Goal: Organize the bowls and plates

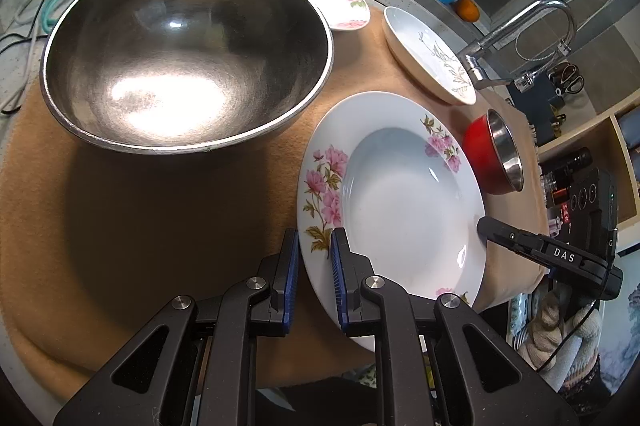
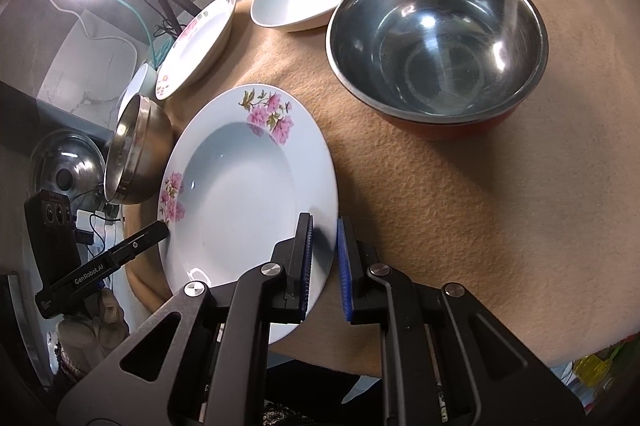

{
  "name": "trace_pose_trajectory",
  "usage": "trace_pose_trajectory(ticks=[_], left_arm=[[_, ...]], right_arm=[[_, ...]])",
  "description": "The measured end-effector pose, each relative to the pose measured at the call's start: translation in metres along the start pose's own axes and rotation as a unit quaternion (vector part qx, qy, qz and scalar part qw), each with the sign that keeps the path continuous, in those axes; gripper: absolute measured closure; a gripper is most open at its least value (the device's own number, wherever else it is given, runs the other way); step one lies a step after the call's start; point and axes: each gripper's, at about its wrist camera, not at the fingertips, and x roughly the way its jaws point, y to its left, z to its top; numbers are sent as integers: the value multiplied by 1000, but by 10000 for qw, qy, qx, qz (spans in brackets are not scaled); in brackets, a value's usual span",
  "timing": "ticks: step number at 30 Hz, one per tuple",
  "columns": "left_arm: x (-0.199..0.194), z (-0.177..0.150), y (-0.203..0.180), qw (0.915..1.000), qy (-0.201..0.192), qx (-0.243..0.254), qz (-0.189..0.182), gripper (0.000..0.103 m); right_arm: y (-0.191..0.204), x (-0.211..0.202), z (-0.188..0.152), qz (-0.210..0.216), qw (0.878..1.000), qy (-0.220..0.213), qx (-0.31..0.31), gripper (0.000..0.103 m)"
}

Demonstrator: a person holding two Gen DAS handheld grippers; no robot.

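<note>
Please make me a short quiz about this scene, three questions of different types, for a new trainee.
1. True or false: the left gripper and the right gripper both clamp the rim of the white deep plate with pink flowers.
2. What lies under the dishes? A) beige cloth B) newspaper C) wooden tray
3. Fill in: the small steel bowl beside that plate is ____ outside.
Key: 1 true; 2 A; 3 red.

A tan cloth point(image 1: 160, 218) covers the table. On it sit a steel bowl point(image 1: 188, 53), a red bowl point(image 2: 440, 53) and three plates point(image 1: 394, 193).
</note>
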Motion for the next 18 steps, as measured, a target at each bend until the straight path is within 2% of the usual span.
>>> trace_pose_trajectory(ticks=[18], left_arm=[[-2, 3, 2, 9999, 47, 143, 60, 89]], right_arm=[[3, -1, -1, -121, 9999, 50, -111, 90]])
